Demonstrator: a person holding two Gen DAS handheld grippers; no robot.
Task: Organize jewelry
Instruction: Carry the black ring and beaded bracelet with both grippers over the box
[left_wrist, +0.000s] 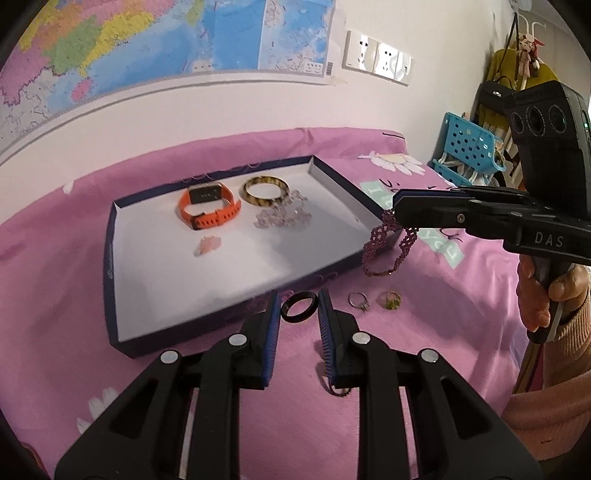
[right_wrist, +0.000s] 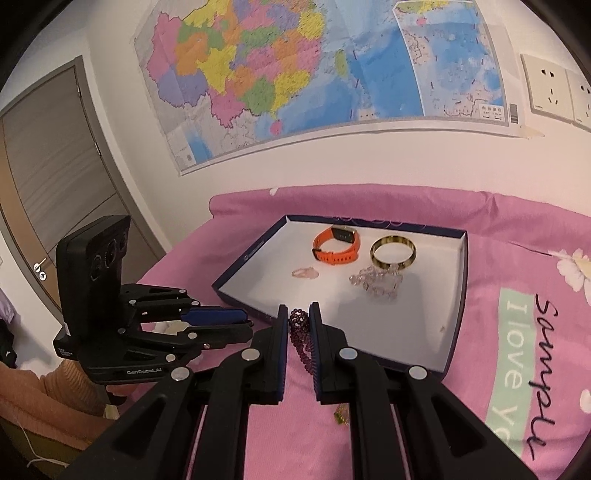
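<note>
While the left gripper (left_wrist: 299, 304) holds a black ring (left_wrist: 299, 305) between its narrowly set jaws, the ring's sides against the blue pads, the tray (left_wrist: 110, 254) lies beyond and left of the jaw tips on the pink bedspread (left_wrist: 55, 314); inside the tray, ahead of the left jaw, sit an orange watch (left_wrist: 208, 208) and a small pale pink piece (left_wrist: 207, 245); ahead of the right jaw, a tortoiseshell bangle (left_wrist: 266, 190) touches a clear bead bracelet (left_wrist: 282, 216); just right of the right jaw, on the bedspread, lie a silver ring (left_wrist: 358, 300) and a green-stone ring (left_wrist: 392, 299), near each other but apart; further right, the right gripper (right_wrist: 299, 321) is clamped nearly closed on a purple beaded bracelet (right_wrist: 298, 325), which hangs from the jaw tips beside the tray's near corner; a hand (left_wrist: 535, 291) grips its handle.
</note>
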